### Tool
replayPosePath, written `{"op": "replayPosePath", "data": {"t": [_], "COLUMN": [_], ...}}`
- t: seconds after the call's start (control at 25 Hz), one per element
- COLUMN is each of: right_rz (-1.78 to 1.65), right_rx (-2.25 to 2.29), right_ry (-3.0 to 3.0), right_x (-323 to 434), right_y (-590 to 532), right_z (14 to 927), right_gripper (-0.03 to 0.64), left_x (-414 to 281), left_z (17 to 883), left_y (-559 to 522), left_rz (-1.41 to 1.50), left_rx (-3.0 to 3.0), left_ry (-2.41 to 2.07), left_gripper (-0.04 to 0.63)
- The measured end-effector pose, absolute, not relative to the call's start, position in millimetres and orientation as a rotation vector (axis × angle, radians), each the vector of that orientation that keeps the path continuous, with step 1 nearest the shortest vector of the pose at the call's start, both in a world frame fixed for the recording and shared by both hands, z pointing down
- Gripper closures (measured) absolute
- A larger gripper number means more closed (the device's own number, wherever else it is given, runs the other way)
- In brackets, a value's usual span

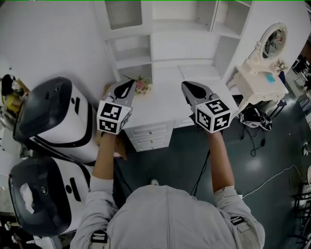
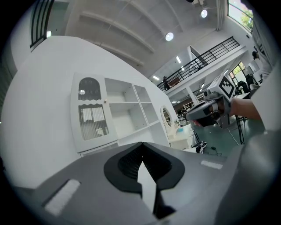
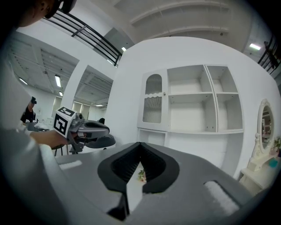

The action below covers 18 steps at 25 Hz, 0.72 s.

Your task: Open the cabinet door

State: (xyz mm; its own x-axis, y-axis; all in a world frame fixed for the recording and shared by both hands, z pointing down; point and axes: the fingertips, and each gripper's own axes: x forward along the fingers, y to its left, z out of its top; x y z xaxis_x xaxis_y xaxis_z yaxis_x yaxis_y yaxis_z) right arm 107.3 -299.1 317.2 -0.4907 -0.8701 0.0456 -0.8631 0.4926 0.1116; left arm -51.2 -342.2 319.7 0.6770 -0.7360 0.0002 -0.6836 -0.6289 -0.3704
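The white cabinet (image 1: 167, 46) stands ahead of me against the wall. Its ribbed glass door (image 1: 122, 13) at the upper left is closed, and open shelves lie to its right. The door also shows in the left gripper view (image 2: 92, 113) and in the right gripper view (image 3: 153, 103). My left gripper (image 1: 127, 83) and right gripper (image 1: 187, 85) are held level side by side, pointing at the cabinet and well short of it. Both are shut with nothing between the jaws, as seen on the left gripper (image 2: 142, 160) and the right gripper (image 3: 140, 165).
A desk top with a small bunch of flowers (image 1: 142, 86) and drawers (image 1: 153, 133) sits below the shelves. Two white-and-black machines (image 1: 53, 116) stand at the left. A white dressing table with an oval mirror (image 1: 260, 73) is at the right. Cables (image 1: 272, 177) lie on the dark floor.
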Motion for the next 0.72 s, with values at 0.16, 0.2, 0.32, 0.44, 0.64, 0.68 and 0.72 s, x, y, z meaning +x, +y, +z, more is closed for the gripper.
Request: {"op": "replayPosePath", "data": {"t": [0.16,0.2,0.32,0.44,0.64,0.68,0.72], "right_rz": [-0.099,-0.097,-0.094,-0.093,-0.061,-0.054,-0.046], "right_rx": [1.547,1.552,1.553,1.54,1.529,1.522,1.513], "right_ry": [-2.636,-2.639,-2.642,-2.645,-2.69,-2.702,-2.714], "right_x": [99,97,93,93,96,96,96], "right_y": [-324,-329,-345,-362,-395,-404,-413], "right_z": [317,316,315,313,311,312,313], "right_gripper": [0.614,0.614,0.608,0.594,0.568,0.561,0.558], "left_x": [-61,-63,-66,-61,-52,-52,-51], "left_z": [310,308,303,296,284,281,277], "left_y": [-366,-372,-389,-405,-435,-442,-451], "left_rz": [-0.213,-0.22,-0.246,-0.274,-0.328,-0.329,-0.329], "left_rx": [-2.53,-2.522,-2.493,-2.467,-2.415,-2.404,-2.392], "left_ry": [1.097,1.091,1.074,1.053,1.027,1.029,1.033], "left_gripper": [0.577,0.577,0.575,0.555,0.518,0.517,0.517]}}
